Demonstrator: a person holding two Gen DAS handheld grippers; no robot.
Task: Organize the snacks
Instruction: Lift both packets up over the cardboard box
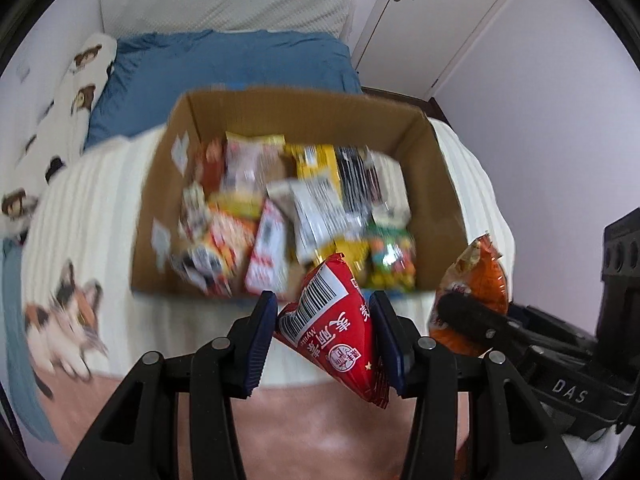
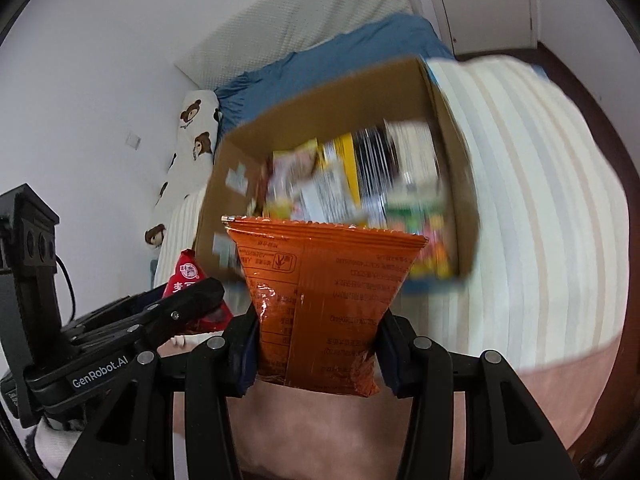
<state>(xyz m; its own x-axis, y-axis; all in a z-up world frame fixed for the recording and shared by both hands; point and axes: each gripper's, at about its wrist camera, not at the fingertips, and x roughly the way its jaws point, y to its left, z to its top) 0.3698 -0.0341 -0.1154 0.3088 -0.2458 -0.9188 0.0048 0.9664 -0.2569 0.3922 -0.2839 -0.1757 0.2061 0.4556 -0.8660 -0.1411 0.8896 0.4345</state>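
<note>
Snack packets were held clear ahead of loading: left gripper [image 1: 324, 336] jaws clamped the red packet [image 1: 332, 332], right gripper [image 2: 316, 344] jaws the orange packet [image 2: 324, 304], cardboard box [image 1: 444, 200] beyond both.

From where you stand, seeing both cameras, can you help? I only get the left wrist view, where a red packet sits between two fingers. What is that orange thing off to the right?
Observer: It is an orange snack bag, clamped at its lower part by the right gripper.
Operator: Which side of it faces that camera?
Observer: The back: fine print and a seam running down it.
Operator: Does the other camera see my red packet?
Observer: Yes, the red packet pokes up behind the left gripper, left of the cardboard box.
</note>
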